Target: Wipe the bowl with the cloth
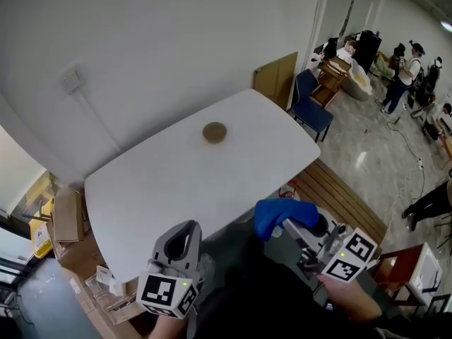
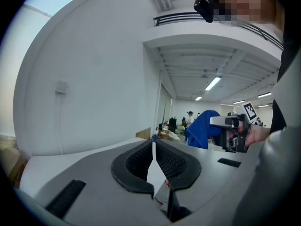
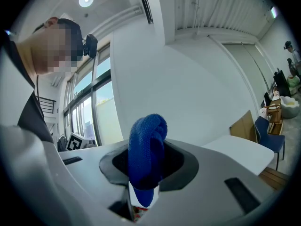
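The white table runs from 8 o'clock to 2 o'clock in the head view. The small brown bowl sits toward its far long edge, with bare tabletop on every side and well apart from both hand-held grippers. A blue chair stands off the table's 2 o'clock corner, and cardboard boxes crowd the floor at 8 o'clock.

Both tools hang off the near edge. The left hand-held gripper is at 6 o'clock and the right hand-held gripper at 4 o'clock.

Only the head view shows the bowl. The left gripper view shows its own jaws closed together with nothing between them, and the right tool at 3 o'clock. The right gripper view shows its jaws clamped on the blue cloth, which bunches up above them.
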`<action>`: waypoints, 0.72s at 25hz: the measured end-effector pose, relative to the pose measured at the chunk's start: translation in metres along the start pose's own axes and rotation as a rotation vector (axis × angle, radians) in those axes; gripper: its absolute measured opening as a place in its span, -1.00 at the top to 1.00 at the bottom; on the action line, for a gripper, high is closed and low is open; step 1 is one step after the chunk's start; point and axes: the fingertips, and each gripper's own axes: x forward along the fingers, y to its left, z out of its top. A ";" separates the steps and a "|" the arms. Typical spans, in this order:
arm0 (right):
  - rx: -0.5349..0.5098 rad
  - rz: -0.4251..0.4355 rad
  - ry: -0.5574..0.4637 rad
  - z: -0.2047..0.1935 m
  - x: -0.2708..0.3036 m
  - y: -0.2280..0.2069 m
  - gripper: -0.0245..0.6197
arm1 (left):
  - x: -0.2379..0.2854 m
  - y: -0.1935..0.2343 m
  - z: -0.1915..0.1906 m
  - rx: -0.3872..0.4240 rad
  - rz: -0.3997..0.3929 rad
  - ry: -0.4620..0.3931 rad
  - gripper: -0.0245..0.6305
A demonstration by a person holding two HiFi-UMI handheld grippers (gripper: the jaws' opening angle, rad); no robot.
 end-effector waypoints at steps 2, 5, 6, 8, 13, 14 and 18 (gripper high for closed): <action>0.009 0.011 0.000 0.001 0.010 -0.014 0.69 | 0.014 0.005 0.001 0.001 0.006 0.010 0.83; 0.025 0.037 -0.001 0.005 0.031 -0.041 0.69 | 0.040 0.017 0.004 0.002 0.030 0.025 0.83; 0.030 0.046 -0.001 0.007 0.039 -0.052 0.69 | 0.051 0.021 0.005 -0.001 0.040 0.028 0.83; 0.039 0.061 0.001 0.011 0.055 -0.076 0.69 | 0.075 0.030 0.009 -0.011 0.055 0.036 0.83; 0.047 0.095 0.025 0.025 0.089 -0.139 0.69 | 0.137 0.042 0.018 -0.012 0.079 0.067 0.83; 0.052 0.104 0.035 0.028 0.095 -0.152 0.69 | 0.150 0.044 0.020 -0.014 0.090 0.071 0.83; 0.073 0.139 0.074 0.037 0.122 -0.203 0.69 | 0.200 0.053 0.032 -0.035 0.133 0.077 0.83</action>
